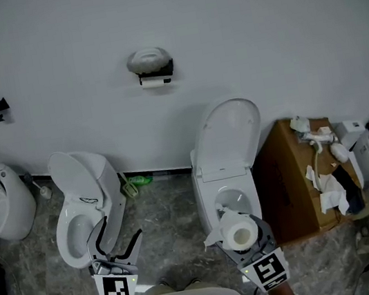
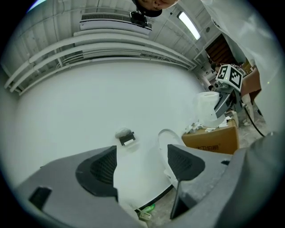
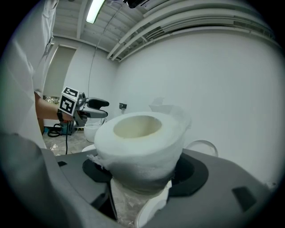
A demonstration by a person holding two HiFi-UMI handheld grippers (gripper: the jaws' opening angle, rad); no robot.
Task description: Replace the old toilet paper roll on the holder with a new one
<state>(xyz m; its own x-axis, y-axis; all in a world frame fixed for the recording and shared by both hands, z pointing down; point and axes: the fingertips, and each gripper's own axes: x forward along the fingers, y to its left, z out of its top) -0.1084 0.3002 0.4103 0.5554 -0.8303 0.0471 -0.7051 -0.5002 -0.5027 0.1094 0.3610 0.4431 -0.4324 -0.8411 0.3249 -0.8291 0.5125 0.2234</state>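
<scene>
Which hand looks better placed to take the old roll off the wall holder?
Left, probably. The left gripper is open and empty; the right gripper is clamped on the new roll. Both are well short of the holder.

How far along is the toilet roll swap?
Done: new roll picked up. In hand: right gripper clamps it; left gripper is open and empty. Left: the old roll is on the wall holder, both grippers well short of it; it must come off, then the new one goes on.

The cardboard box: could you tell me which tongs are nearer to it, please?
Right. The right tongs, gripping a paper roll, sit beside the cardboard box; the left tongs hang farther off, past the toilet.
</scene>
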